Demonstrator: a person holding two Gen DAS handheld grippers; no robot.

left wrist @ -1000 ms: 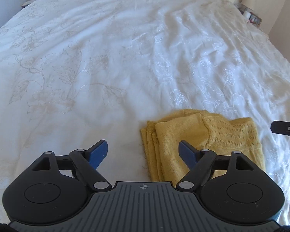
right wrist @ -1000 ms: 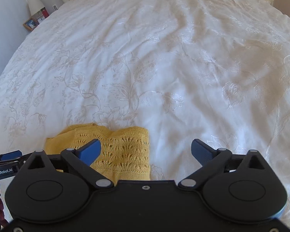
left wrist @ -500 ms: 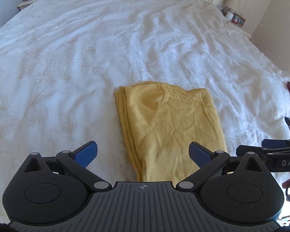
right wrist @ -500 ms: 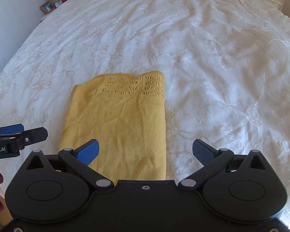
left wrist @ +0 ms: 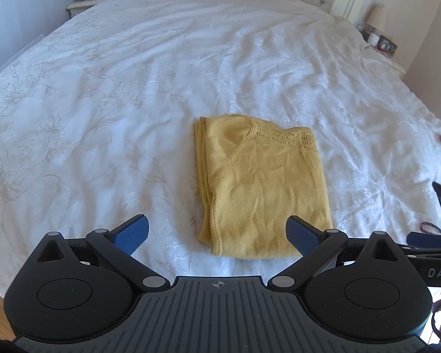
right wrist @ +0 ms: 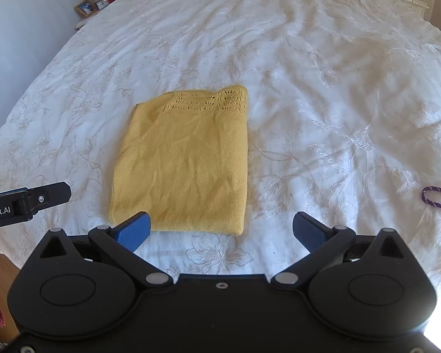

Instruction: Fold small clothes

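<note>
Both grippers back (sweater (left wrist: 264, 188) ahead)

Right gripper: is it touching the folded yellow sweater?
Apart. In the right wrist view, the right gripper stands open with only white bedspread between its fingers; the sweater lies flat beyond them.

Left tongs (left wrist: 217, 232) and right tongs (right wrist: 222, 231) gape, empty.

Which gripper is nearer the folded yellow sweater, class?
Neither clearly. The left gripper and right gripper both hang off the near edge of the yellow sweater on the bed, jaws open and empty, left toward its stacked-edge side, right toward its folded side.
</note>
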